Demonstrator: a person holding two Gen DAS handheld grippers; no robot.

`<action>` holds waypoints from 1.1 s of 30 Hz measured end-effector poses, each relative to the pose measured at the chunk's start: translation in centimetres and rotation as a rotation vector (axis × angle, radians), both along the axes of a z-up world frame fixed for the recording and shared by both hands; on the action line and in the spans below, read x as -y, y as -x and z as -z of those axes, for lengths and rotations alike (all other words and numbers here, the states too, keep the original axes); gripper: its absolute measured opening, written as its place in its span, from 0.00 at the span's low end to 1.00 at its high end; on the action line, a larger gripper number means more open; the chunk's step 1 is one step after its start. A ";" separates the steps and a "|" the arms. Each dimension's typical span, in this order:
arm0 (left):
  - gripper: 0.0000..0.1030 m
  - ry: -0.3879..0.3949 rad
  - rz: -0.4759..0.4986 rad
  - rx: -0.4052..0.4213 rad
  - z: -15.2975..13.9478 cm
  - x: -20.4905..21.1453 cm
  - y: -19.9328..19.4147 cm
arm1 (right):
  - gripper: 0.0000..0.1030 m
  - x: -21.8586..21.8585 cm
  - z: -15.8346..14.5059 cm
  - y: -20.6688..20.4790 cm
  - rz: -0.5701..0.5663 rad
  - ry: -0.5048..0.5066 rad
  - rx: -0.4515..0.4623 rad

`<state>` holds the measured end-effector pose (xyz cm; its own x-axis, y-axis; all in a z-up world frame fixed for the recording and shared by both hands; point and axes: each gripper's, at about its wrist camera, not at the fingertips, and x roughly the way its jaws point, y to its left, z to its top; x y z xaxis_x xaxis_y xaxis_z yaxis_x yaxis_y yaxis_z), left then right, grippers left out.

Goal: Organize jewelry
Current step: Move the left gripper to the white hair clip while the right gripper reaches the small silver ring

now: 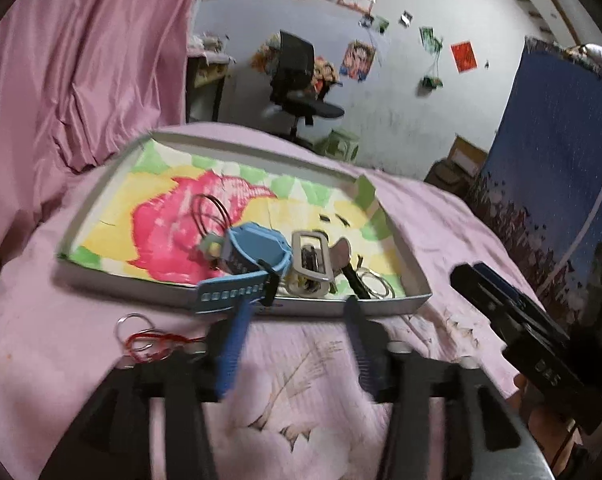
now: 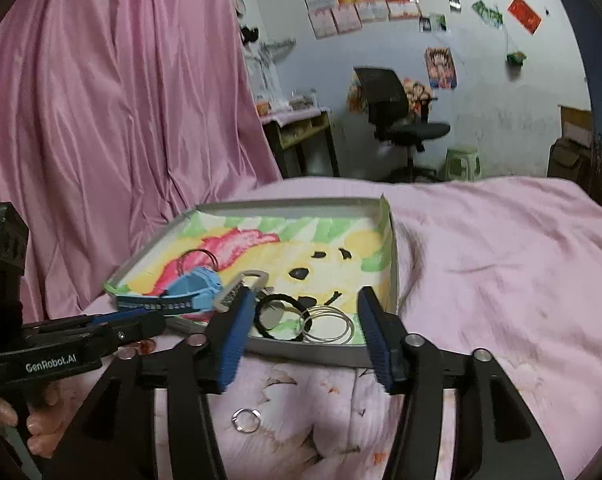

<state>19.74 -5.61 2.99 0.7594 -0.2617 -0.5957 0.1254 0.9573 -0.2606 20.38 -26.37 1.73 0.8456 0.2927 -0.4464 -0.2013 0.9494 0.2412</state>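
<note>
Jewelry lies heaped in my shallow box: blue watch draped over its near wall, silver bangles beside it. Both my tongs, left and right, gape empty. A small ring sits on the pink bedspread.

Left gripper: jaws spread wide, blue-padded fingers apart with nothing between them, tips level with the near edge of the bed's pink cover. Right gripper: jaws likewise spread, blue pads well apart and gripping nothing. In the right wrist view the left gripper enters from the left edge, its handle held by a bare hand whose fingertips curl around the grip.
</note>
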 end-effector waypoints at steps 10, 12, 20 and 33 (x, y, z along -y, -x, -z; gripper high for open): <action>0.70 -0.035 -0.044 0.160 -1.8 -1.9 4.6 | 0.81 -0.3 -2.0 5.3 0.039 -0.006 0.109; 0.79 -0.054 -0.055 0.190 -1.9 -2.2 5.4 | 0.85 -0.4 -2.3 6.3 0.047 -0.006 0.134; 0.90 -0.106 -0.091 0.279 -1.9 -3.9 8.2 | 0.98 -1.9 -2.8 9.1 0.061 0.024 0.191; 0.93 -0.180 -0.073 0.256 0.4 -6.0 8.9 | 0.98 -3.9 -0.8 9.9 0.035 0.095 0.156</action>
<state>10.80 0.40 2.64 0.9036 -0.1089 -0.4143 0.0944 0.9940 -0.0554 10.48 -22.48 2.50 0.9159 0.2244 -0.3329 -0.1953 0.9735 0.1188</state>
